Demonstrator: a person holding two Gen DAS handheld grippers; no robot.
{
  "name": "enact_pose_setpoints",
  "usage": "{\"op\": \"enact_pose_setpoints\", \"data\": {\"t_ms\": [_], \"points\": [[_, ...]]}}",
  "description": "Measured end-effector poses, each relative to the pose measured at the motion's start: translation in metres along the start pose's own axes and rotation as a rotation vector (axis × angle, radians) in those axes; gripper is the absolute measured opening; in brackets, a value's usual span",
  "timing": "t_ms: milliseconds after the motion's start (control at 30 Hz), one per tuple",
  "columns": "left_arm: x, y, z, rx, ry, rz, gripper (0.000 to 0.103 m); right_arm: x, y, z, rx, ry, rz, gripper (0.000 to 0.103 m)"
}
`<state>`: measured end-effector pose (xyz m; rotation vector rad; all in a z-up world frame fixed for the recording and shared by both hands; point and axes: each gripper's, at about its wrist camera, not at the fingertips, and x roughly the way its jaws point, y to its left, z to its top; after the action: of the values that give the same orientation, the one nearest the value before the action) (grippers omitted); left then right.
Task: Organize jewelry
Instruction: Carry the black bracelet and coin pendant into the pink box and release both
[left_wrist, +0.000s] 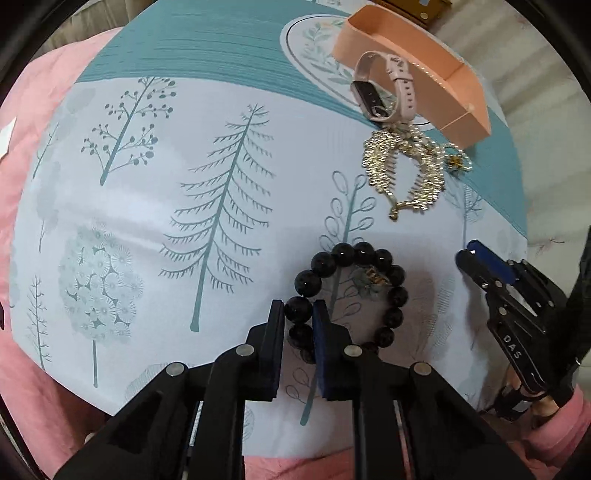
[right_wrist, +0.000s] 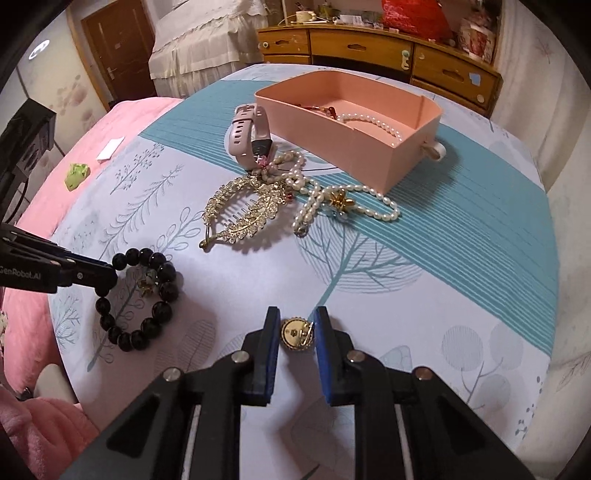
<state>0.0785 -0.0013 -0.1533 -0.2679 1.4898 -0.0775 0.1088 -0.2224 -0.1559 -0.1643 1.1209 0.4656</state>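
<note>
**Both grippers clamped on jewelry, drawer waiting at twelve o'clock**

Now the left gripper (left_wrist: 298, 314) has its pads pressed onto one bead of the black bead bracelet (left_wrist: 354, 295), which lies flat on the tree-print cloth (left_wrist: 184, 184). The right gripper (right_wrist: 295, 330) pinches a small round gold brooch (right_wrist: 296, 332) edge-on between its blue pads. Both tools point steeply down at the cloth, the left one steeper.

From the right wrist view, the gold hair comb (right_wrist: 240, 210) sits at about eleven o'clock from the brooch, the pearl necklace (right_wrist: 332, 199) near twelve, and the pink watch (right_wrist: 251, 140) beyond the comb. The pink drawer (right_wrist: 354, 147) stands farthest out at twelve to one o'clock, with another pearl strand already inside.

Risks, as I judge them: the bracelet is held by a single round bead, so it could roll out of the pads or swing on its elastic when lifted. The brooch is gripped across its thin rim and its pin back; a slight twist might pop it free. Crossing to the drawer, a dangling bracelet could snag the comb or necklace
</note>
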Motion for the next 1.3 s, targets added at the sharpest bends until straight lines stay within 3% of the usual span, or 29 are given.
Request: {"op": "enact_pose_setpoints", "data": {"t_ms": [400,700,900,1300], "points": [[-0.06,-0.025,0.019,0.053,0.034,-0.091,0.013,-0.03,-0.005,0.017,0.089,-0.068,0.045,0.018],[-0.109,-0.048,0.044,0.165,0.051,-0.075,0.013,-0.067,-0.008,0.056,0.17,-0.199,0.047,0.018],[-0.146,-0.066,0.073,0.249,0.058,-0.107,0.013,-0.085,-0.006,0.084,0.184,-0.266,0.014,0.018],[-0.186,-0.108,0.146,0.422,-0.019,-0.114,0.013,-0.095,-0.015,0.123,0.229,-0.335,-0.049,0.018]]}}
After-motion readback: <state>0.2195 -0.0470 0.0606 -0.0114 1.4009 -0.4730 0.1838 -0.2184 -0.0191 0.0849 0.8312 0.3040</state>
